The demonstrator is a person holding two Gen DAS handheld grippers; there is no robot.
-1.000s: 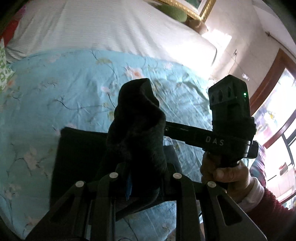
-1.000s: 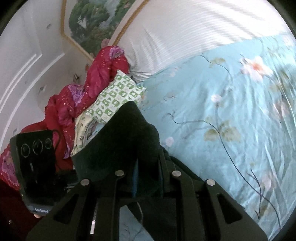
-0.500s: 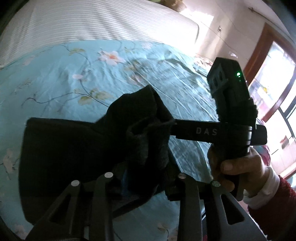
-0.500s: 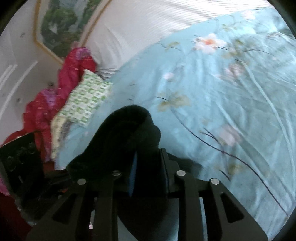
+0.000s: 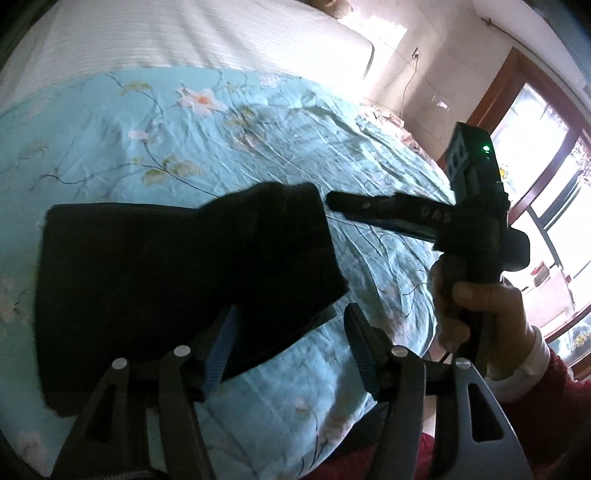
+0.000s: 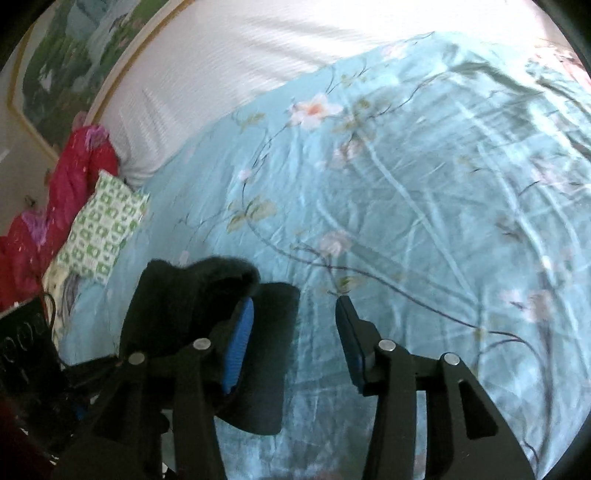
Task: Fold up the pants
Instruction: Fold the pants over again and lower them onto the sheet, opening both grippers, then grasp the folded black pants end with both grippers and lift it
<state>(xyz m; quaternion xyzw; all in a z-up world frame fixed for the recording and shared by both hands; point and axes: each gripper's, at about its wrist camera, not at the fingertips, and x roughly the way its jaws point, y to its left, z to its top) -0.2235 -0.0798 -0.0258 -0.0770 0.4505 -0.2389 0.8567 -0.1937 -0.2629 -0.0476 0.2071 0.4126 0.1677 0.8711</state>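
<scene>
The black pants (image 5: 147,280) lie folded into a thick rectangle on the light blue floral bedspread (image 5: 221,122). In the left wrist view my left gripper (image 5: 291,336) is open, its left finger against the near edge of the fold. The right gripper's body (image 5: 476,206) hovers to the right, held by a hand in a red sleeve. In the right wrist view my right gripper (image 6: 295,325) is open above the bedspread (image 6: 406,184), with a fuzzy edge of the pants (image 6: 192,295) lying over its left finger.
A white striped mattress (image 5: 184,33) lies beyond the bedspread. A green-patterned pillow (image 6: 103,229) and red bedding (image 6: 74,173) sit at the bed's left. A framed picture (image 6: 74,55) hangs on the wall. A wood-framed window (image 5: 535,155) is at the right.
Both grippers were shut on the bunched pants end and carried it over; now both are open and the end has dropped flat onto the folded stack.
</scene>
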